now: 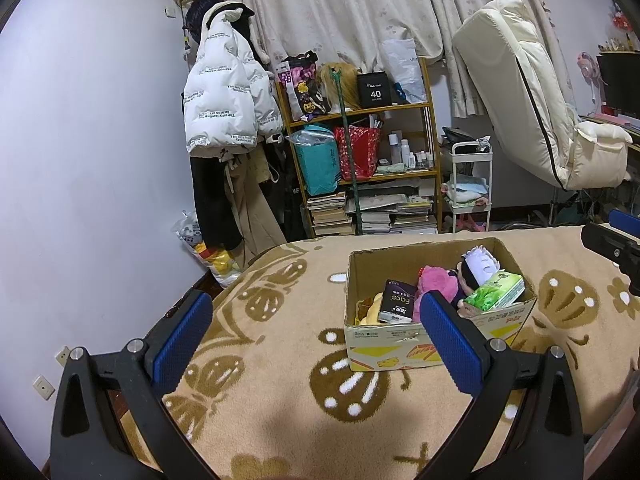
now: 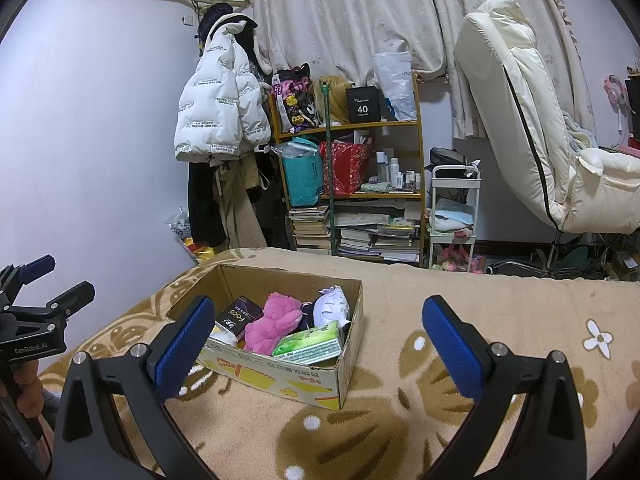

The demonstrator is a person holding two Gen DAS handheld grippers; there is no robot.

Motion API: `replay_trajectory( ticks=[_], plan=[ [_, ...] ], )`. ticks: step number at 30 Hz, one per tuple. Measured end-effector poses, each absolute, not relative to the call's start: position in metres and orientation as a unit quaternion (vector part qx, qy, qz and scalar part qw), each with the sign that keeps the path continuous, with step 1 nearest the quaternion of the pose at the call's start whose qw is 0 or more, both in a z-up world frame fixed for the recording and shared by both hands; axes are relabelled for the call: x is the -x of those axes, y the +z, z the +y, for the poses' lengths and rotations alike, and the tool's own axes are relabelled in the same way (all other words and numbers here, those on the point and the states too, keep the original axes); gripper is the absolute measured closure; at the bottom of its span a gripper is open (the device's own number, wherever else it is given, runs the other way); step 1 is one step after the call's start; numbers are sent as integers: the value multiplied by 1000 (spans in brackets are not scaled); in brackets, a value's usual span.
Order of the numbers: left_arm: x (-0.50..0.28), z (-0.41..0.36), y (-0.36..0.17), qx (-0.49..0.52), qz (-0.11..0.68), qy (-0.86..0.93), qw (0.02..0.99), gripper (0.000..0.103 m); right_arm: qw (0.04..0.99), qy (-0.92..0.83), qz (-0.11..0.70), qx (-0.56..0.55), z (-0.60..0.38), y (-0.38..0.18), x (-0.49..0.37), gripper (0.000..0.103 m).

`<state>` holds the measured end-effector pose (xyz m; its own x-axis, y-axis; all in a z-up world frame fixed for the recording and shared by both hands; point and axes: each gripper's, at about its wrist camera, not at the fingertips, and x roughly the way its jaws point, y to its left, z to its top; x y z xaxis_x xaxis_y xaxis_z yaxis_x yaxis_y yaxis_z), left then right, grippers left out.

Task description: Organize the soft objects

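The cardboard box (image 1: 436,332) sits open on the bed, resting on a tan blanket (image 1: 280,360) patterned with brown butterflies and white flowers. In the left wrist view the box lies toward 2 o'clock from the picture's centre; in the right wrist view (image 2: 280,376) it lies toward 9 o'clock, just left of centre.

Inside the box, a pink plush toy (image 2: 272,322) lies in the middle. A doll with a white head (image 2: 330,308) lies touching it at its 2 o'clock in the right wrist view. A green tissue pack (image 2: 310,346) leans in the near right corner, at 5 o'clock from the pink plush. A dark pack printed "Face" (image 2: 236,316) stands tilted at the plush's 9 o'clock, and something yellow (image 1: 370,310) shows at the box's left end in the left wrist view.

The left hand-held gripper (image 1: 316,334) has its blue-padded fingers spread wide with nothing between them; its right finger overlaps the box's near wall in the picture, and whether it touches cannot be told. The right hand-held gripper (image 2: 316,338) is likewise spread wide and empty, its left finger in front of the box's left corner.

Beyond the bed, at 12 o'clock, stand a wooden shelf (image 1: 360,112) with bags and books, a white puffer jacket (image 1: 228,92) hanging at 11 o'clock, curtains (image 1: 340,4), and a cream chair (image 1: 532,104) at 2 o'clock.
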<state>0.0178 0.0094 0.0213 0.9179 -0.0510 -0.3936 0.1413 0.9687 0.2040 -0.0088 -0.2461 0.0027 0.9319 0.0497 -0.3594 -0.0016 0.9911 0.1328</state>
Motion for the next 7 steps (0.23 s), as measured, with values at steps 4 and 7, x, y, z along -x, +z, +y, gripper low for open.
replay_trajectory(
  ticks=[4,7],
  plan=[
    [-17,9,21,-116,197,-51,972,1,981,14,184,-65,-247,3,9,0],
    [-16,8,21,-115,198,-52,972,1,981,13,184,-65,-247,3,9,0]
  ],
)
